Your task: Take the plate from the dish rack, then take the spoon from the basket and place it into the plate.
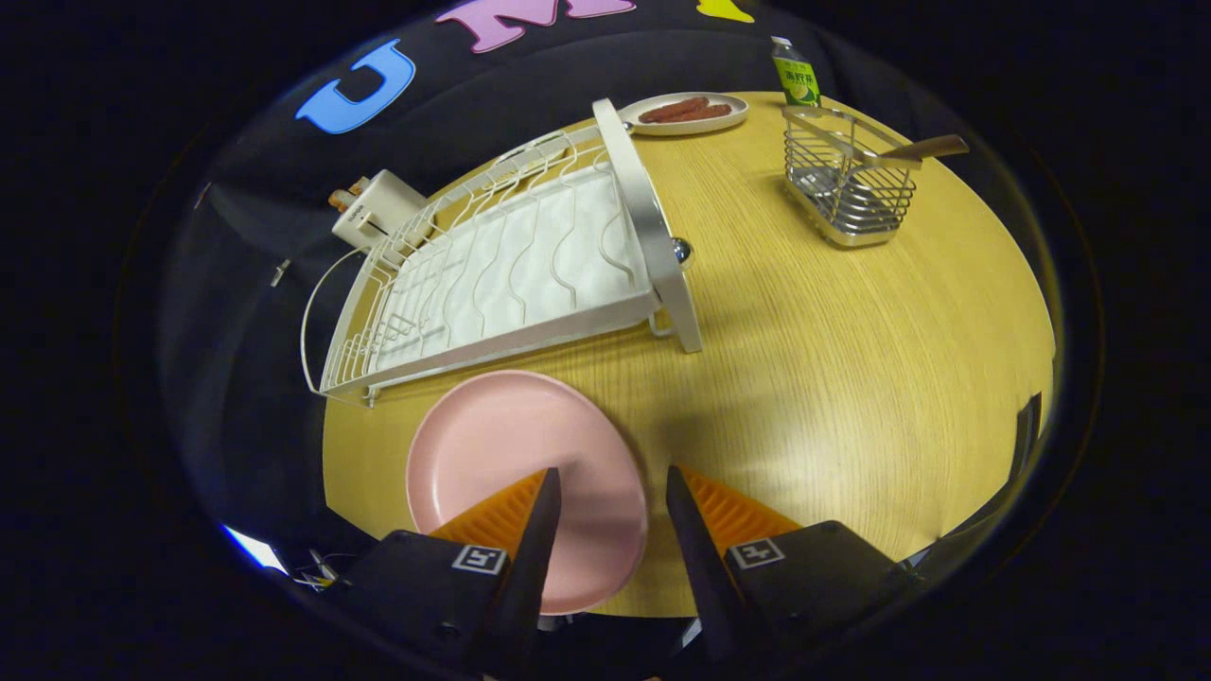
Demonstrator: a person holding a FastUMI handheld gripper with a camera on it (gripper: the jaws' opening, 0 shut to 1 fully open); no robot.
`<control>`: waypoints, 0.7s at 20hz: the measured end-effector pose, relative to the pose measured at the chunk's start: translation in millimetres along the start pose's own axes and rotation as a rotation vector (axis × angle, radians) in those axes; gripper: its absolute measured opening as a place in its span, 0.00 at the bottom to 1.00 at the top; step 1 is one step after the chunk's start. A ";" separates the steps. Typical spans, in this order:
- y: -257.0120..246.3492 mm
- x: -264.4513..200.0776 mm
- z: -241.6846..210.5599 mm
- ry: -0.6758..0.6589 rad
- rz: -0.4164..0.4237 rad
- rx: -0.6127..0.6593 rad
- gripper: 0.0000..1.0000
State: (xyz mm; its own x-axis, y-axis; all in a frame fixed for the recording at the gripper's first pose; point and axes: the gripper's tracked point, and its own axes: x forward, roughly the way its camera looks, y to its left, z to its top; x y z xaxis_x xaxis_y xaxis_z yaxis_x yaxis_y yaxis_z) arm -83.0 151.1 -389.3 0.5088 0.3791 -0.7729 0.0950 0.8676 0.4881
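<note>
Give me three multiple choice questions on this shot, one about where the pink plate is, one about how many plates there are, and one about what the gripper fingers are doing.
1. Where is the pink plate?
A. in the dish rack
B. on the table beside the dish rack
C. in the basket

2. How many plates are on the table?
A. one
B. two
C. three

3. The gripper fingers are:
A. open, holding nothing
B. shut on the spoon
C. shut on the plate

Answers: B, it lies flat on the wood by the rack. B, the pink one plus the small plate with food. A, a gap separates them; the spoon sits in the basket.
</note>
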 end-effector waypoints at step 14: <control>-31.2 -142.2 147.8 -0.400 0.024 -0.331 0.98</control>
State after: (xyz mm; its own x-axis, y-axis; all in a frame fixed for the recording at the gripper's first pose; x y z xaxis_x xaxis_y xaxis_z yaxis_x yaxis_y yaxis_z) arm -31.9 22.6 -234.7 0.8010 0.3031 -0.5162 -0.1629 0.9402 0.2992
